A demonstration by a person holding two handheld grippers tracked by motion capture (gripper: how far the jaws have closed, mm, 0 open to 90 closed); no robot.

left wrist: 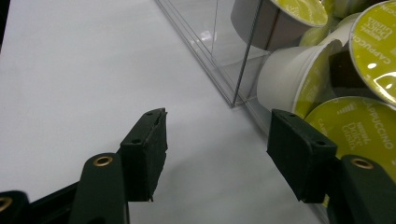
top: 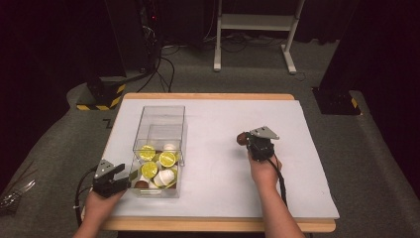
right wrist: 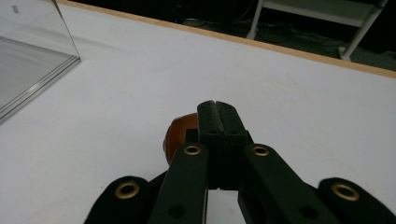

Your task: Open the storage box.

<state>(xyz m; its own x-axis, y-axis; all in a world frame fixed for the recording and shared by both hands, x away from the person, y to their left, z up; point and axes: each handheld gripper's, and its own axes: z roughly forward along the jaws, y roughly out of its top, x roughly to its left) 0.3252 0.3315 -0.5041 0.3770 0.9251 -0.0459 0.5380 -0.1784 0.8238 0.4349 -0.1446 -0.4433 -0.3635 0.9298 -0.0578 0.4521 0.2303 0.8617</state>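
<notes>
White surface carries a clear box of coffee capsules on its left side. Left tongs sit parted and empty just beside the box's near corner, probably to brace it or wait for a hand-off. Right tongs are pinched fully shut with a brown capsule at their tips, well right of the box; whether it's actually clamped, can't tell.
</notes>
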